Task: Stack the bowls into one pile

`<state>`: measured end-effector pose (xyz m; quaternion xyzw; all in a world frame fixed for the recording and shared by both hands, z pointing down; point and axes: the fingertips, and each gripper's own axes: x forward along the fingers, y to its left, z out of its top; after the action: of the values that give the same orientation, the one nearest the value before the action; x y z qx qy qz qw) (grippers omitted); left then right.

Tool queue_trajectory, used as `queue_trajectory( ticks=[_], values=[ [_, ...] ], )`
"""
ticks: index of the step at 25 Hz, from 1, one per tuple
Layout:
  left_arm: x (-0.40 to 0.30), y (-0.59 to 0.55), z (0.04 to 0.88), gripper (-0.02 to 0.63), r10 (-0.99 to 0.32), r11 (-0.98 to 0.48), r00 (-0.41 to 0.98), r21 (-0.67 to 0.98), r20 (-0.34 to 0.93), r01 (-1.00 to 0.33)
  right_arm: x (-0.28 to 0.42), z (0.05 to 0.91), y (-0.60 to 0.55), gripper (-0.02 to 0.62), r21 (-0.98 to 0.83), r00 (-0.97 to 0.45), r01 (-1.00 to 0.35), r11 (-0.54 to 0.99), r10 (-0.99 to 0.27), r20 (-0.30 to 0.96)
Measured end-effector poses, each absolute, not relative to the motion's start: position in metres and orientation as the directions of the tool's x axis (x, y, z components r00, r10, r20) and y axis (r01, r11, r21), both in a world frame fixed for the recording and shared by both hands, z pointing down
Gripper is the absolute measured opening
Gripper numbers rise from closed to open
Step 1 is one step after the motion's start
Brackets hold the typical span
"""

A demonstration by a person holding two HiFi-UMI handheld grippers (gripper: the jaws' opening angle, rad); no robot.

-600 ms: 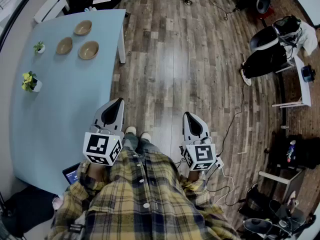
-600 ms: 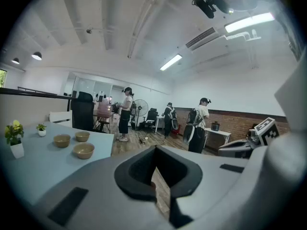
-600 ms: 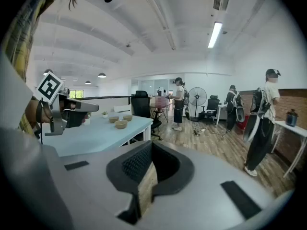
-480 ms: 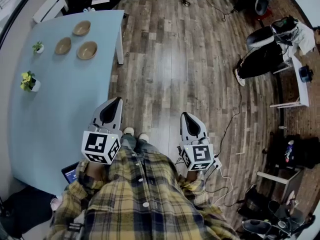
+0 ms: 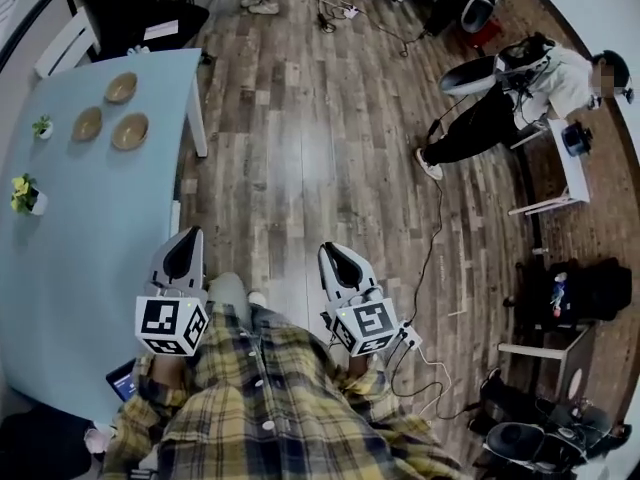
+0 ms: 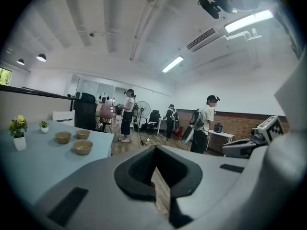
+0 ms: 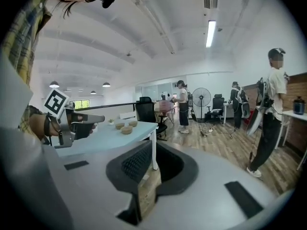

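Observation:
Three tan bowls stand apart at the far end of the light blue table [image 5: 90, 228]: one [image 5: 121, 88] at the back, one [image 5: 87, 124] to the left and one [image 5: 130, 131] nearest. They also show in the left gripper view [image 6: 83, 147] and, small, in the right gripper view [image 7: 126, 130]. My left gripper [image 5: 188, 240] is over the table's near right edge, shut and empty. My right gripper [image 5: 334, 255] hangs over the wood floor, also shut and empty. Both are far short of the bowls.
Two small potted plants [image 5: 24, 193] [image 5: 42, 126] sit along the table's left side. A white chair [image 5: 62, 43] and a black one stand behind the table. Cables [image 5: 430, 238] trail over the floor at the right. Several people stand further back, one [image 6: 207, 123] near a side desk.
The head view has swung: table and bowls have slid to the left and up, and more of the room's right side shows. Both grippers sit lower and further left, still shut.

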<state>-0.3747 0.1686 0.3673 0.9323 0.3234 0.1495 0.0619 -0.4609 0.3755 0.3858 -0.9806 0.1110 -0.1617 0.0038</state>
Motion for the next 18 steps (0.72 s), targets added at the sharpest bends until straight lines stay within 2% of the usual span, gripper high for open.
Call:
queue_trajectory(
  ticks=[5,8,15,18],
  values=[
    [-0.372,0.183,0.373,-0.008,0.617,-0.787,0.748,0.187,0.245,0.588,-0.458,0.394,0.391,0.012,-0.068,0.922,-0.213,-0.975,-0.223,0.316],
    [-0.352,0.186,0.381,0.012,0.612,-0.790,0.750,0.189,0.250,0.583,-0.436,0.400,0.396,0.067,-0.087,0.918,-0.221,-0.971,-0.237,0.318],
    [-0.260,0.188,0.383,0.093,0.610,-0.792,0.752,0.190,0.248,0.580,-0.340,0.391,0.393,0.117,-0.108,0.919,-0.244,-0.964,-0.266,0.290],
    [-0.210,0.185,0.382,0.126,0.595,-0.804,0.768,0.202,0.238,0.560,-0.284,0.386,0.387,0.163,-0.114,0.906,-0.289,-0.951,-0.310,0.289]
  ],
)
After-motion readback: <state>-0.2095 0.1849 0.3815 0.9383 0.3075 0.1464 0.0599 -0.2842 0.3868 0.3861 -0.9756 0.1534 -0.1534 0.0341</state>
